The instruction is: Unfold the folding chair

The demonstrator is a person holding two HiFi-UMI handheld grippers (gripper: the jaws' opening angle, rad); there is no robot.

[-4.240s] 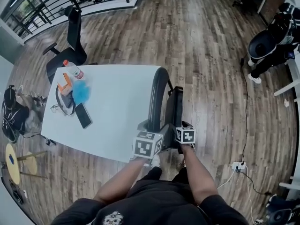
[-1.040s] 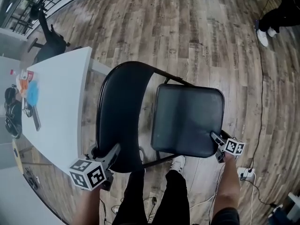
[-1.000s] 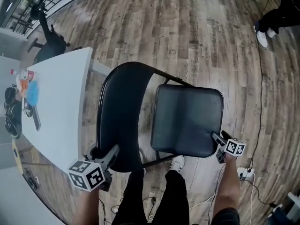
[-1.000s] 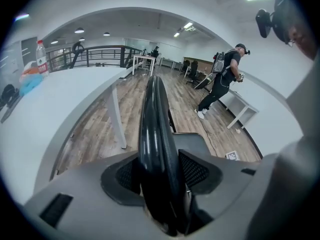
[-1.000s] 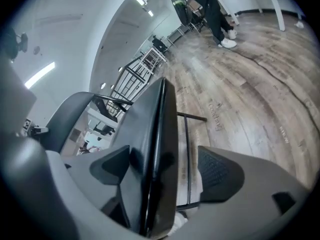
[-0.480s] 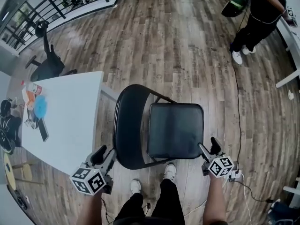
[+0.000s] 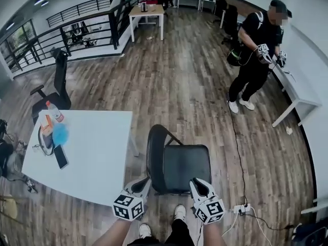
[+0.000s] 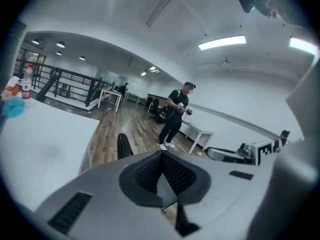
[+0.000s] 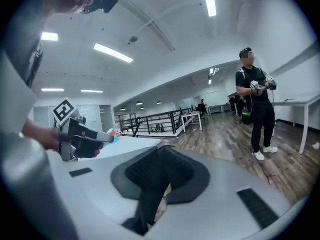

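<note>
The head view alone takes in the whole chair (image 7: pixel 179 163), opened out and standing on the wood floor (image 7: pixel 195 76) just beside the white table (image 7: pixel 97 152). Its seat is just ahead of the left gripper (image 7: pixel 139 186) and the right gripper (image 7: pixel 201 184), and neither touches it. The left gripper view catches only the top of the chair's back above its own jaws, which are pressed together on nothing. The right gripper view shows narrow jaws closing with nothing between them, the left gripper off to the side, and a person (image 9: pixel 257 109) standing farther off.
</note>
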